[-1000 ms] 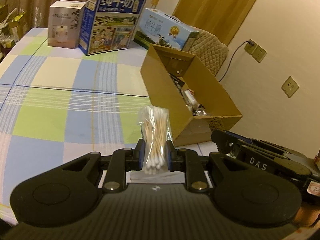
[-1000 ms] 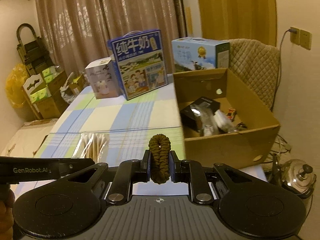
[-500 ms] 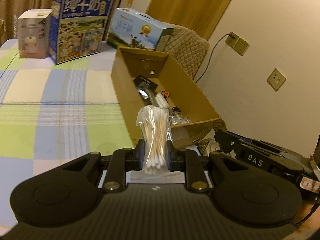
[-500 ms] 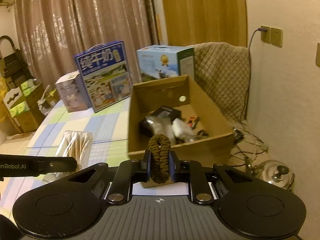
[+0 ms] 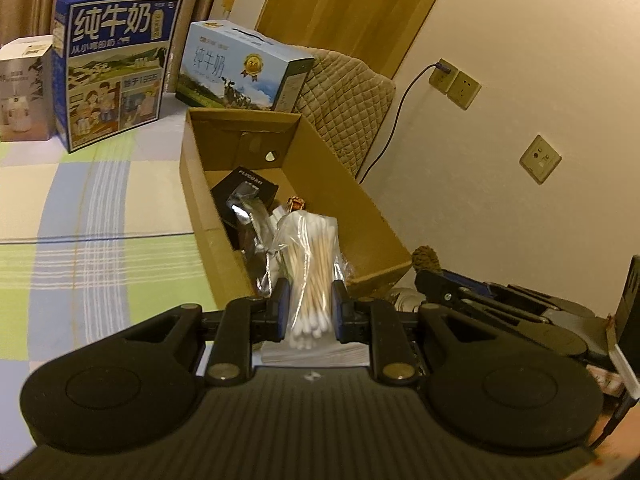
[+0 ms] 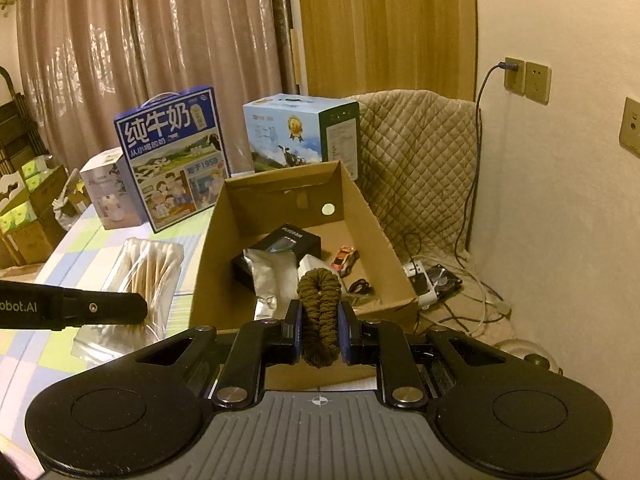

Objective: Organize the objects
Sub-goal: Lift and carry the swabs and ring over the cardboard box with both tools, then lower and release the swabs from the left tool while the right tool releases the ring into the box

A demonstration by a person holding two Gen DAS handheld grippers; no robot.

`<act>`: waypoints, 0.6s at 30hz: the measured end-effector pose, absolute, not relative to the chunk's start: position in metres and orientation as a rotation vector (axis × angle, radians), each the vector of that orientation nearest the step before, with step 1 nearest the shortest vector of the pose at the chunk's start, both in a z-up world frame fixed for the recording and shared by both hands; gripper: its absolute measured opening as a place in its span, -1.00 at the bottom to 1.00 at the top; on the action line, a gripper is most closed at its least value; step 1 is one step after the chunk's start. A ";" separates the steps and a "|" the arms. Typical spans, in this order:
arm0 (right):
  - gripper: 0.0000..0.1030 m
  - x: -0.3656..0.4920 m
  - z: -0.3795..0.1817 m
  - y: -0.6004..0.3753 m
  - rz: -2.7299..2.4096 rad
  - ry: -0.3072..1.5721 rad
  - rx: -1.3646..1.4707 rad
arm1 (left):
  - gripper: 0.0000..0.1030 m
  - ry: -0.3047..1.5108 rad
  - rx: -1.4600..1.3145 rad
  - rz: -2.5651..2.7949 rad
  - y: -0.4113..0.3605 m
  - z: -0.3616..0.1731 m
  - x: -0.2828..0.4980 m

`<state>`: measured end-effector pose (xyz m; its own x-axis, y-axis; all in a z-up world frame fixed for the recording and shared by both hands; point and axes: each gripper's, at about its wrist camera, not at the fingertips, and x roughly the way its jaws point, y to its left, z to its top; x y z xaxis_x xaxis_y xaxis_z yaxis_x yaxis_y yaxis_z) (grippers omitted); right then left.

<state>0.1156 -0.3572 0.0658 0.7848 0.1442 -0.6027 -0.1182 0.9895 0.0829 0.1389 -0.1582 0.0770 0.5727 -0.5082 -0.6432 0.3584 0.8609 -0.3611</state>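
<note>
My left gripper [image 5: 307, 312] is shut on a clear bag of cotton swabs [image 5: 310, 264], held upright over the near end of an open cardboard box [image 5: 372, 216]. The bag also shows in the right wrist view [image 6: 144, 268]. My right gripper [image 6: 320, 332] is shut on a brown scrunchie [image 6: 320, 304], held above the box's [image 6: 208, 264] near edge. The scrunchie also shows in the left wrist view [image 5: 426, 258]. Inside the box lie a black box [image 6: 284, 244], a silver pouch [image 6: 262, 276] and a small toy car [image 6: 346, 258].
The box sits at the right edge of a checked tablecloth [image 5: 100, 220]. Behind it stand a blue milk carton [image 6: 172, 156], a light blue carton [image 6: 300, 132] and a white box [image 6: 104, 188]. A quilted chair [image 6: 420, 152], cables and a power strip [image 6: 420, 280] lie to the right.
Both grippers have moved right and forward toward the cardboard box, each keeping its hold. The box now lies directly ahead of both.
</note>
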 end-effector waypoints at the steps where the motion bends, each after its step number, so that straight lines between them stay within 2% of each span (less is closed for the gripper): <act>1: -0.71 0.119 0.065 -0.358 0.144 0.656 0.039 | -0.67 0.815 -0.199 -0.513 -0.160 0.077 0.142; 18: -0.71 0.172 0.057 -0.360 0.171 0.672 0.001 | -0.67 0.811 -0.199 -0.499 -0.176 0.076 0.191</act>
<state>0.1721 -0.3597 0.0566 0.7691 0.1574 -0.6195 -0.1570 0.9860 0.0556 0.1909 -0.1765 0.0755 0.5810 -0.4986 -0.6433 0.3497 0.8667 -0.3559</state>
